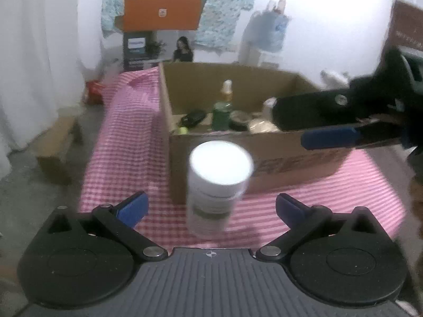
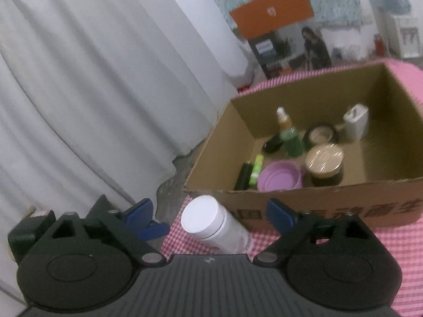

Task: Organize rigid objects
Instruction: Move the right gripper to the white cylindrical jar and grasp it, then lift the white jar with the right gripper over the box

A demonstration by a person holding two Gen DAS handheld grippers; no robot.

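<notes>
White bottle: a capped white bottle (image 1: 219, 185) stands upright on the pink checked cloth (image 1: 127, 153), just in front of the cardboard box (image 1: 290, 166), outside it.
Left tongs: the left gripper (image 1: 211, 208) is spread wide, its blue pads on either side of the bottle with clear gaps, gripping nothing.
Right tongs: the right gripper (image 2: 210, 215) is also spread, the same bottle (image 2: 211, 224) between its pads and untouched.
Left view only: the right gripper (image 1: 312, 129) reaches in from the right edge over the box's near corner, one black finger above one blue pad; a low brown box (image 1: 56, 148) sits on the floor left of the table.
Right view only: the box floor (image 2: 370, 158) lies open to the eye, with a lilac lid (image 2: 280, 178), a gold-lidded dark jar (image 2: 325, 165), a white charger-like block (image 2: 355, 121), a second open jar (image 2: 321, 134), a green bottle (image 2: 292, 140) and a lime-green tube (image 2: 256, 169) beside a dark one.
Both views: an orange-topped carton (image 1: 161, 13) against the far wall.
Focus: both pictures are soft with blur, so labels cannot be read.
</notes>
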